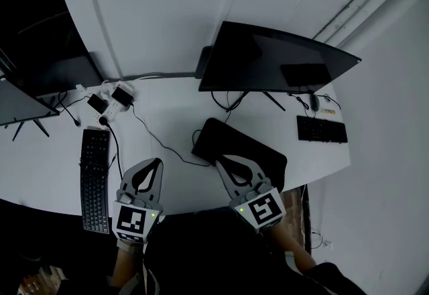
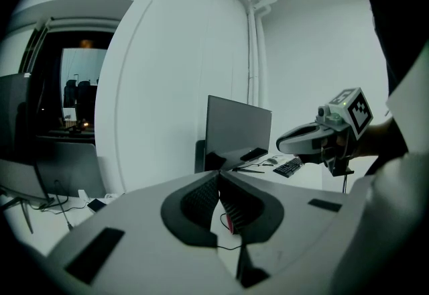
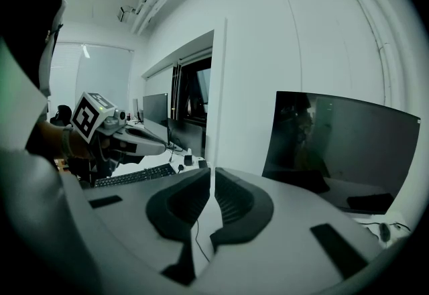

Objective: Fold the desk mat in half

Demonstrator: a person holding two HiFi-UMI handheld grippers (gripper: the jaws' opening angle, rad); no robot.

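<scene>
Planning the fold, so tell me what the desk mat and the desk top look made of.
Desk mat: black and matte with no glare. It is probably a soft leatherette or felt-like sheet, though it is too dark to show texture.
Desk top: white, smooth and evenly lit, likely laminate or painted board.

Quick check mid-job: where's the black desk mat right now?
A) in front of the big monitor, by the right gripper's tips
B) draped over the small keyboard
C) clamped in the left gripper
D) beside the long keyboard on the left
A: in the head view the desk mat lies just in front of the monitor, and the right gripper, jaws together on nothing, overlaps its near edge.
</scene>
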